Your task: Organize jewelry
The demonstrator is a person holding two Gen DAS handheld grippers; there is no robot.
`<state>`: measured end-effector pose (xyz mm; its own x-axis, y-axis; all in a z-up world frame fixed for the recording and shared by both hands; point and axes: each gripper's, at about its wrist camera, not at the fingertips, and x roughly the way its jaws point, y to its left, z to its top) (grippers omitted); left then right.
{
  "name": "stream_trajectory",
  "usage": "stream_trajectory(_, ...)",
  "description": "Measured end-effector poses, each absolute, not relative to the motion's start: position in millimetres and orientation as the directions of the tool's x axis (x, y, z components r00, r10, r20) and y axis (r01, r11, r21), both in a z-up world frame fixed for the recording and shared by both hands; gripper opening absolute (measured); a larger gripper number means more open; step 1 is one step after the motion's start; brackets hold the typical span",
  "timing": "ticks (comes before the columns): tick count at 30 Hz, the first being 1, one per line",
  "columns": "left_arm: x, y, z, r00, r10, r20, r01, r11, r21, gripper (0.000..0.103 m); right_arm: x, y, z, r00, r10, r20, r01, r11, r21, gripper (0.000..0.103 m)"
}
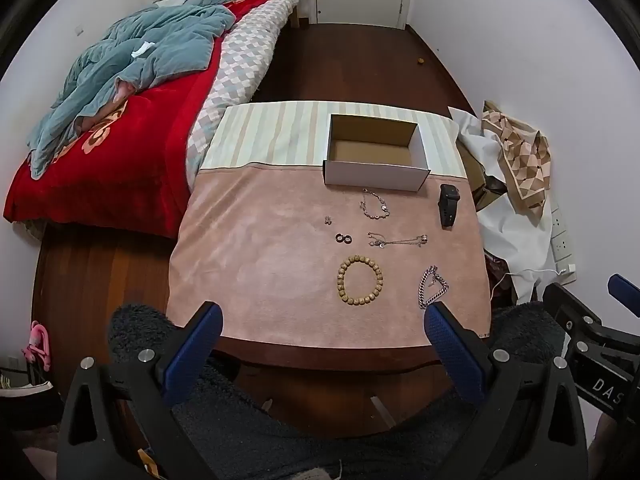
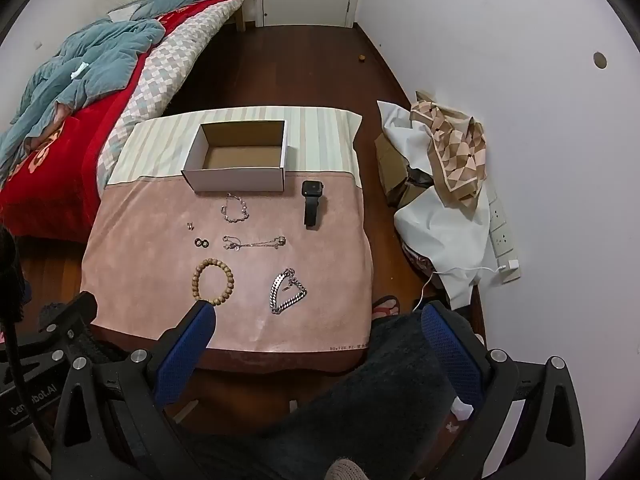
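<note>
Jewelry, from the wooden bead bracelet [image 1: 360, 284] to the silver chain [image 2: 288, 290], lies spread apart on the table [image 1: 256, 264] near the empty box [image 1: 376, 160], easy to pick singly, while left gripper [image 1: 324, 344] and right gripper [image 2: 320, 344] hover, jaws wide open, holding nothing.

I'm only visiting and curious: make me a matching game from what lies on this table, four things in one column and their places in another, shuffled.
Things:
1. cardboard box
2. black watch
3. wooden bead bracelet
4. heavy silver chain

Places:
A. near edge, right of the beads
B. far side, across the striped cloth's edge
C. near edge, left of the chain
D. right side, just in front of the box's corner

Pairs: 1-B, 2-D, 3-C, 4-A
</note>
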<state>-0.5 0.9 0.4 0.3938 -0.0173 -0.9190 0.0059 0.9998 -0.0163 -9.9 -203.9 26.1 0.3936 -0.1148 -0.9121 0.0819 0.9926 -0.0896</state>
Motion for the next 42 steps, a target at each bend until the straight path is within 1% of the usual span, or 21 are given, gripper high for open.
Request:
stream_trajectory(7, 0, 0, 5, 0.39, -0.01, -0.921, 0.003, 1.0, -0.01, 0.103, -9, -204, 24, 0.387, -0.121, -0.914, 0.081, 0.992, -0.098, 0.103)
stream_trajectory(13, -2, 1, 10, 0.392, -0.012, -0.92, 0.004, 1.0, -0.012, 0.103, -14, -199, 32, 0.4, -0.127, -0.908, 0.076, 0.992, -0.106, 0.103)
stream_trajectory(42, -2, -2, 15, 0.402, -0.013, -0.916, 0.009, 1.0, -0.01, 0.103, -17, -200, 32, 0.415, -0.125, -0.901, 0.071, 0.992, -0.105, 0.103)
